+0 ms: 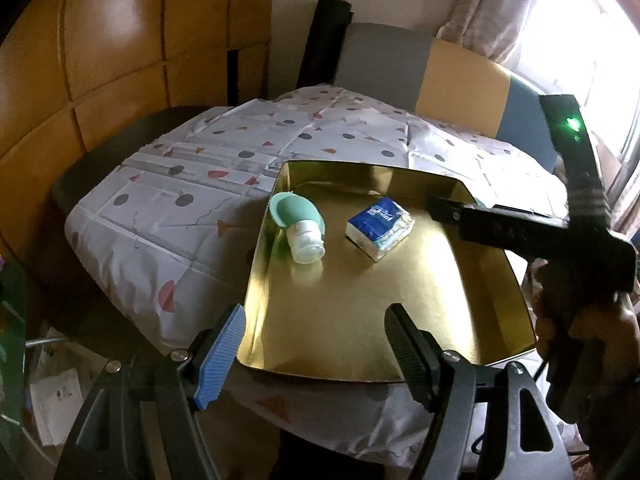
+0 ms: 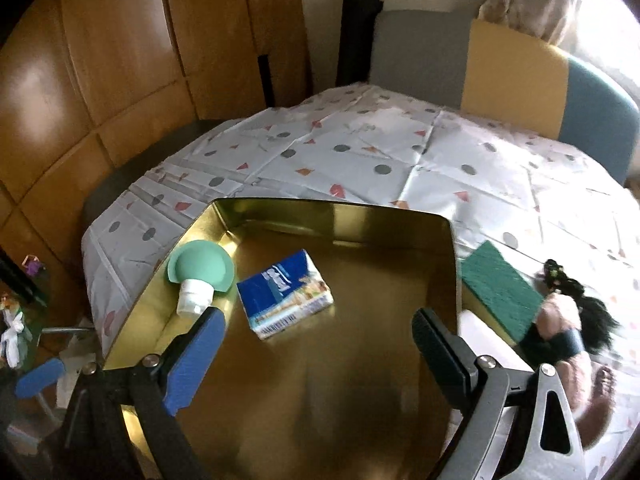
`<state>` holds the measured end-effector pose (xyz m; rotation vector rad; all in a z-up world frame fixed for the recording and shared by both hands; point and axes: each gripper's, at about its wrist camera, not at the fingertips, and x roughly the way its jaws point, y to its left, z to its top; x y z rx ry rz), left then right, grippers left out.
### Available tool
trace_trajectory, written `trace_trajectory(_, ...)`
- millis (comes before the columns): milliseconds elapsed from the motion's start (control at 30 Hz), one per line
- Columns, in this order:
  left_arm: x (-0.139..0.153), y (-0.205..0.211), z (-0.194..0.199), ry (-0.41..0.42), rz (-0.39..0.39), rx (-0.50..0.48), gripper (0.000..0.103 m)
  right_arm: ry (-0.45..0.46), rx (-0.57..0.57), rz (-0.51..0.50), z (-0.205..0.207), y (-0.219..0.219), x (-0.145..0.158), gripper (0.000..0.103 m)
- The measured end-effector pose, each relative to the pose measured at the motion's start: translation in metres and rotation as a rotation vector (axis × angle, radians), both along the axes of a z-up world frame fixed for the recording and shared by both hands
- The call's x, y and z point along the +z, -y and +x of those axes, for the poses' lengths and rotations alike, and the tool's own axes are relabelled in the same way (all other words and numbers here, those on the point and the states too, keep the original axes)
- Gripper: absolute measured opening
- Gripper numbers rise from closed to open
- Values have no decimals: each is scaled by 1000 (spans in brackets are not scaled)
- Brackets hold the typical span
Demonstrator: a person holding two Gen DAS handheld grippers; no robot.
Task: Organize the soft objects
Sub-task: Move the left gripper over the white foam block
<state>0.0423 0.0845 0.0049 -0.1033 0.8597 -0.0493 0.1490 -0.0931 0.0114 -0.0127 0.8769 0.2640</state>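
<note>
A gold tray (image 1: 360, 168) (image 2: 320, 208) lies on the patterned tablecloth. In it lie a green squeeze bottle (image 1: 298, 224) (image 2: 200, 276) with a white cap, on its side at the left wall, and a blue tissue pack (image 1: 380, 226) (image 2: 286, 294) beside it. A green-and-yellow sponge (image 2: 500, 292) and a dark-haired doll (image 2: 572, 320) lie on the cloth right of the tray. My left gripper (image 1: 316, 356) hangs open over the tray's near edge, holding nothing. Over the tray floor my right gripper (image 2: 318, 360) stands wide open with nothing between its jaws; one of its fingers (image 1: 480, 222) shows in the left wrist view.
The white tablecloth (image 1: 180, 208) with dots and triangles covers a round table. A grey, yellow and blue chair back (image 1: 420, 64) stands behind it. Wooden cabinet doors (image 1: 120, 40) fill the left. A person's hand (image 1: 580, 320) grips the right tool. Papers lie on the floor at lower left.
</note>
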Motion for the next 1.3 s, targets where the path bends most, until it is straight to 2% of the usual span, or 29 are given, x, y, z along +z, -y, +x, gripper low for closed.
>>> trace_trajectory(433,5,25,-7,7,26,-58,73,99,-55,-38,-50,61,17,98)
trace_trajectory(667,5,42,-4,7,17,-114,73,127,-156,-86,-65,130,21,98)
trace_trajectory(800,9,55,0,12,2,-159,73,113,-260,-114,-67,184,16,98)
trace_trajectory(1000,17,94,12,10,15,-276,69,86,-404,-117,-69,254,-3,98)
trace_trajectory(1133,20,131,24,-6,32,-405,68,54,-483,-36,-74,288,-20,98)
trace_trajectory(1200,20,147,34,-44,-12,-468,68,34,-496,-19,-73,294,-23,98)
trace_trajectory(1300,18,171,47,-92,-53,-499,65,63,-504,0,-75,297,-18,98)
